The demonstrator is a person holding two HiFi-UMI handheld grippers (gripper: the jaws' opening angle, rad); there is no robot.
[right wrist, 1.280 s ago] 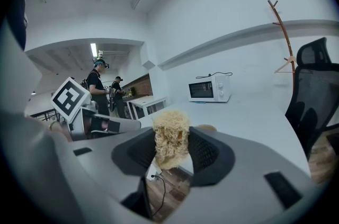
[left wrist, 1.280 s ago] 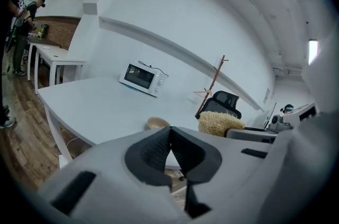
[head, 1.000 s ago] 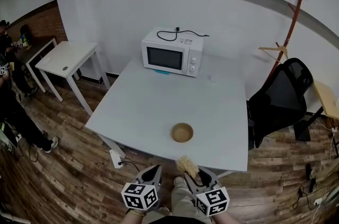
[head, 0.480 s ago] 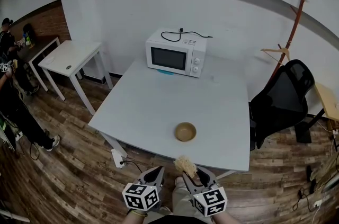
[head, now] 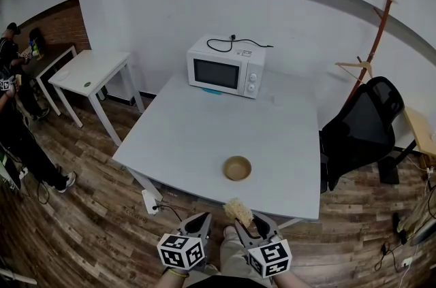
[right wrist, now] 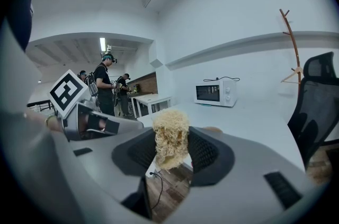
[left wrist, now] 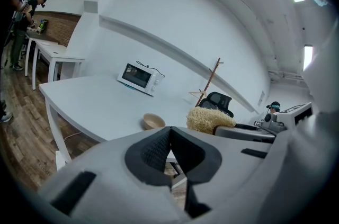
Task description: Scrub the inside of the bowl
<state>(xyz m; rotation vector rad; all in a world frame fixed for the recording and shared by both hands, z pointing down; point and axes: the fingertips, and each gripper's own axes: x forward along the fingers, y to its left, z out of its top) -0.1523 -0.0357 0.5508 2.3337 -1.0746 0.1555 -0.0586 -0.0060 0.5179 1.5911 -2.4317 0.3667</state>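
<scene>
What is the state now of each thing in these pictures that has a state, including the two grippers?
left gripper: shut, nothing between its jaws.
right gripper: shut on the scrub pad.
scrub pad: clamped between the jaws, held in the air short of the table.
bowl: upright on the table near its front edge, looks empty, untouched.
microwave: door shut, its cord lying on top.
</scene>
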